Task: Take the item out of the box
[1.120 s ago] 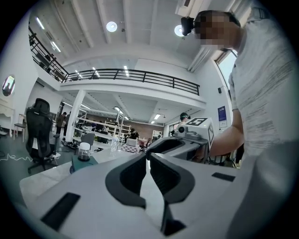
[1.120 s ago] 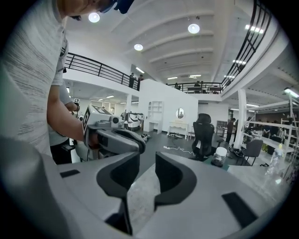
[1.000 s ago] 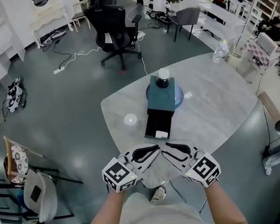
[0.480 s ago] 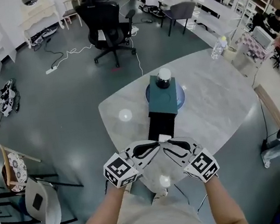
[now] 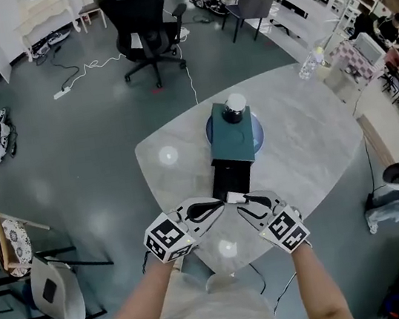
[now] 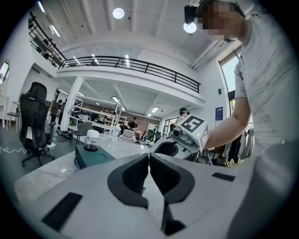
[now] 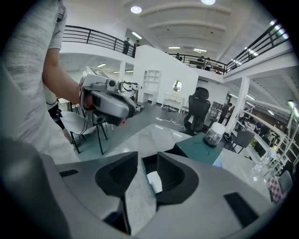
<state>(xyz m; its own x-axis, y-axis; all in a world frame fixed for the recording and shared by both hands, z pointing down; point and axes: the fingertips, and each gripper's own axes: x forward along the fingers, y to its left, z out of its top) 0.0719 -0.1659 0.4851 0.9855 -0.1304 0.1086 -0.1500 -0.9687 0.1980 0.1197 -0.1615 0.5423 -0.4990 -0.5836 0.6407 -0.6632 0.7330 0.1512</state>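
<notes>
The left hand-held gripper (image 6: pixel 149 156) has its jaws pressed together, with nothing in them. The right hand-held gripper (image 7: pixel 148 162) has a gap between its jaws. They have just been opening, and nothing sits between them. Just past both tips lies a black tray (image 5: pixel 230 176) with a small white thing (image 5: pixel 235 196) at its near end. Further on, touching the tray, is a green box (image 5: pixel 235 139) with a jar (image 5: pixel 234 106) on top. All rest on a grey, rounded tabletop (image 5: pixel 309 138). Far beyond, a black chair (image 5: pixel 139 22) stands on the dark floor (image 5: pixel 71 153).

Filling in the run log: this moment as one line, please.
phase: pre-grasp | left tongs: shut, empty | right tongs: jaws just opening, nothing gripped, aimed into black box | white item: in box
</notes>
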